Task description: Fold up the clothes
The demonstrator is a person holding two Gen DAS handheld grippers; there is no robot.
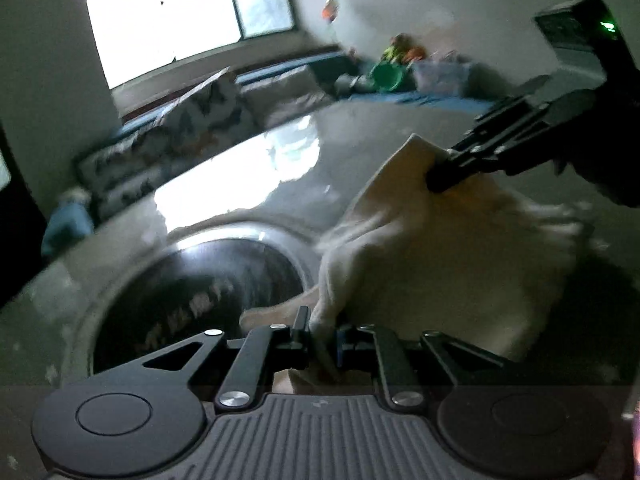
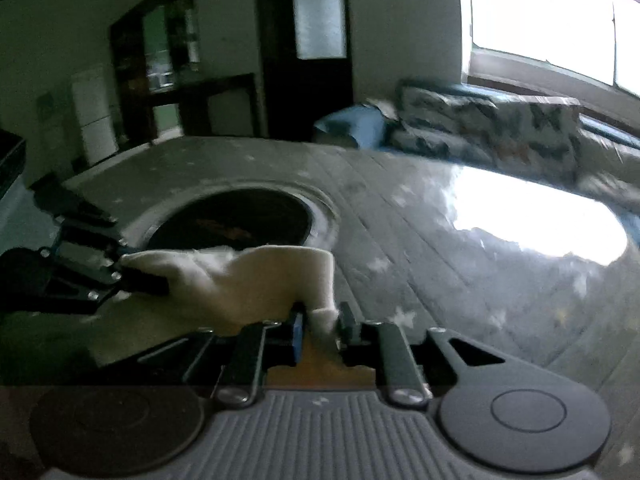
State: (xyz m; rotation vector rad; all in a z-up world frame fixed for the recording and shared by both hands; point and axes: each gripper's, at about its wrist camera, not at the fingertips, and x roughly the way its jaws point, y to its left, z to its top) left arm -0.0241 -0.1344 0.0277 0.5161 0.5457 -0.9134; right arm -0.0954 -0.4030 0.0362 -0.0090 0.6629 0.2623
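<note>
A cream-white cloth (image 1: 420, 248) hangs stretched between both grippers above a grey table (image 1: 352, 136). My left gripper (image 1: 320, 340) is shut on one edge of the cloth at the bottom of the left wrist view. My right gripper (image 1: 436, 178) comes in from the upper right there, shut on another corner. In the right wrist view the cloth (image 2: 248, 276) runs from my right gripper (image 2: 322, 330), shut on it, to my left gripper (image 2: 136, 276) at the left. The frames are blurred by motion.
A round dark recess (image 1: 192, 300) with a metal rim sits in the table (image 2: 420, 240) under the cloth; it also shows in the right wrist view (image 2: 232, 220). A patterned sofa (image 2: 488, 132) stands beyond the table under a bright window (image 1: 180, 12). Toys (image 1: 384, 72) lie far right.
</note>
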